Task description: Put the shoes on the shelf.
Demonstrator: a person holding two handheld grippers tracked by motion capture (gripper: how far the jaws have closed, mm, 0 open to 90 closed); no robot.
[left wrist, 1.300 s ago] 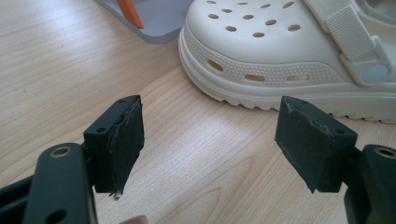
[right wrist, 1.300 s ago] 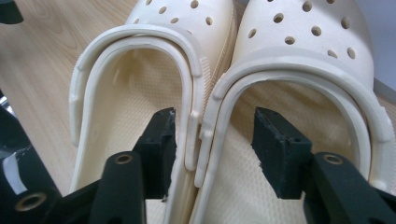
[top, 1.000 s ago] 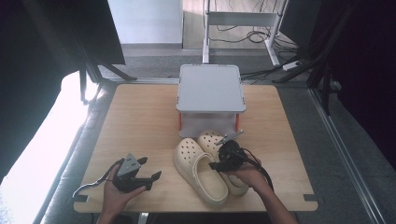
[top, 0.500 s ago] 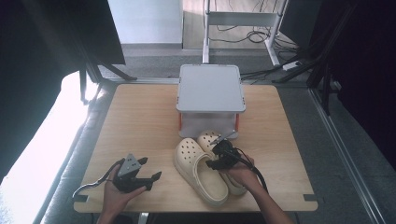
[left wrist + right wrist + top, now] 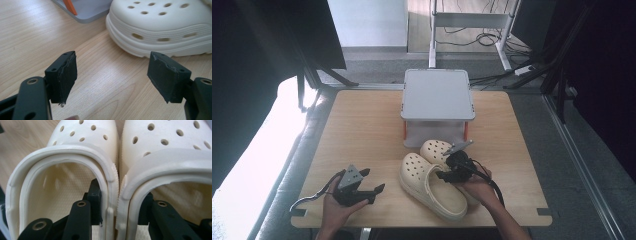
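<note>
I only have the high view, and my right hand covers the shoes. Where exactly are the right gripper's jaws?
Observer: In the right gripper view, the right gripper has one jaw inside each of the clogs, with their two touching side walls between the jaws.
Operator: Is it gripping them?
Observer: The jaws have just been closing, and the pads look pressed against those walls.
Operator: What about the left gripper?
Observer: The left gripper view shows the left gripper open and empty above the table, facing the toe of one clog.
</note>
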